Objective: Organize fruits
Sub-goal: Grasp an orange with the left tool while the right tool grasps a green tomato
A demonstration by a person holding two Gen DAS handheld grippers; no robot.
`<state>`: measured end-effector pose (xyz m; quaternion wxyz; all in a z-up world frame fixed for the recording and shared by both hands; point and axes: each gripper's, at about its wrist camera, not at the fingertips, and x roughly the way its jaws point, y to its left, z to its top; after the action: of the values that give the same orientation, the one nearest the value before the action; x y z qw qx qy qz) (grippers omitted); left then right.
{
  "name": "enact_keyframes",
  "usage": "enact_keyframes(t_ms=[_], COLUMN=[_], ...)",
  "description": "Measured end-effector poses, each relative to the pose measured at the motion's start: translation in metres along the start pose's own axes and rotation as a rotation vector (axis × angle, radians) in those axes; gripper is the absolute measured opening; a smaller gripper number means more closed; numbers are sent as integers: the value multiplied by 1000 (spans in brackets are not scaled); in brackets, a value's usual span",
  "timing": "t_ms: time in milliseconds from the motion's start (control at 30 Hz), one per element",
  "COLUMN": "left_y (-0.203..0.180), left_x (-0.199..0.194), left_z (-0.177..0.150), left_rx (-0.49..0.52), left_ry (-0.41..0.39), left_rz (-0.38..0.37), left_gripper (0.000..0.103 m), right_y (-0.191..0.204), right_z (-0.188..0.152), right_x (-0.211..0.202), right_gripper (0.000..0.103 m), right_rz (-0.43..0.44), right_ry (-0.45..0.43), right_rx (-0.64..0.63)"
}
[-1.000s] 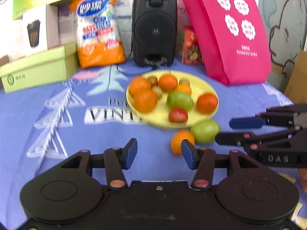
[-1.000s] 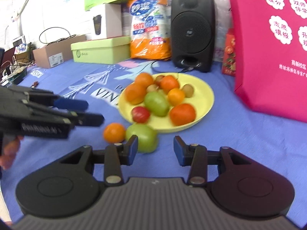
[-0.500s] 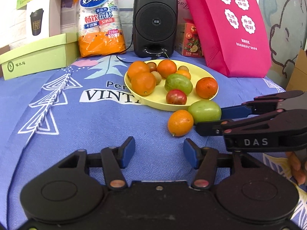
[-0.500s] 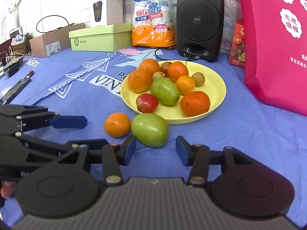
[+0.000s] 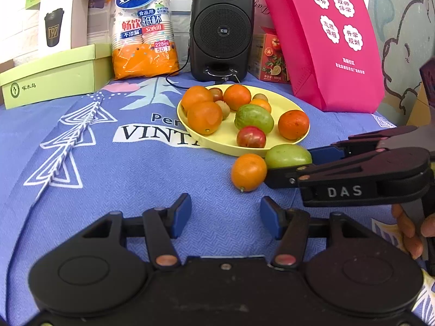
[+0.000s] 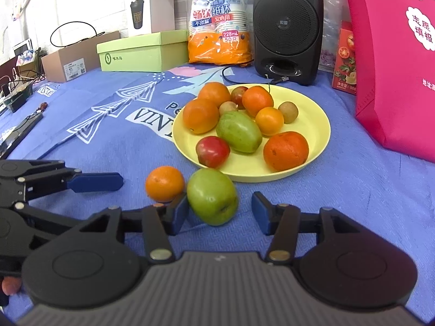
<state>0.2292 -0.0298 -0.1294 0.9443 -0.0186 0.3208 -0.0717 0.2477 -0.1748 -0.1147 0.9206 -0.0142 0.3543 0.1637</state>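
- We cannot see most of the person: only fingertips [image 5: 407, 228] curled under the right gripper's handle at the edge of the left wrist view, and a small blur of a finger at the lower left corner of the right wrist view.
- The pink bag [image 5: 329, 40] is cut off on the right in the right wrist view, and the small brown fruits at the back of the yellow plate [image 6: 315, 125] are partly hidden behind the oranges.
- Our right gripper [image 6: 220, 213] points down and forward at the green fruit [image 6: 212, 195], which lies on the blue cloth [image 5: 108, 179] just in front of the plate's near rim. Its jaws are opening; the fruit sits between them, close against the left pad, while the right pad stands clear of it, so nothing is clamped.
- Our left gripper [image 5: 225, 217] tilts down over bare cloth, its jaws apart and empty, with the loose orange [image 5: 248, 172] a little ahead of it.
- That orange lies just beside the green fruit, seemingly touching it, both off the plate.
- On the plate lie several oranges, a long green fruit [image 6: 239, 131] and a red fruit [image 6: 213, 151].
- Behind stand a black speaker [image 5: 221, 27], a pack of paper cups [image 5: 142, 30] and a green box [image 5: 54, 73].
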Motion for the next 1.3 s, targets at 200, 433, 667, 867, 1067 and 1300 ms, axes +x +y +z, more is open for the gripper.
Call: enact_keyframes(t_ms=[200, 433, 667, 867, 1067, 1300], left_y=[0, 0, -5, -7, -7, -17], left_x=[0, 0, 0, 16, 38, 45], left_z=[-1, -1, 4, 17, 32, 34], left_rx=[-4, -3, 27, 27, 17, 72], left_ry=[-1, -2, 7, 8, 14, 14], left_rz=[-5, -4, 13, 16, 21, 2], left_gripper=[59, 59, 59, 59, 57, 30], right_y=[0, -3, -8, -22, -23, -18], right_z=[-1, -8, -25, -49, -50, -45], right_x=[-1, -11, -40, -66, -66, -56], right_gripper=[42, 40, 39, 39, 39, 41], right_rz=[18, 23, 19, -1, -8, -36], right_ry=[-6, -17, -46, -65, -59, -48], right_rx=[9, 36, 77, 128, 121, 107])
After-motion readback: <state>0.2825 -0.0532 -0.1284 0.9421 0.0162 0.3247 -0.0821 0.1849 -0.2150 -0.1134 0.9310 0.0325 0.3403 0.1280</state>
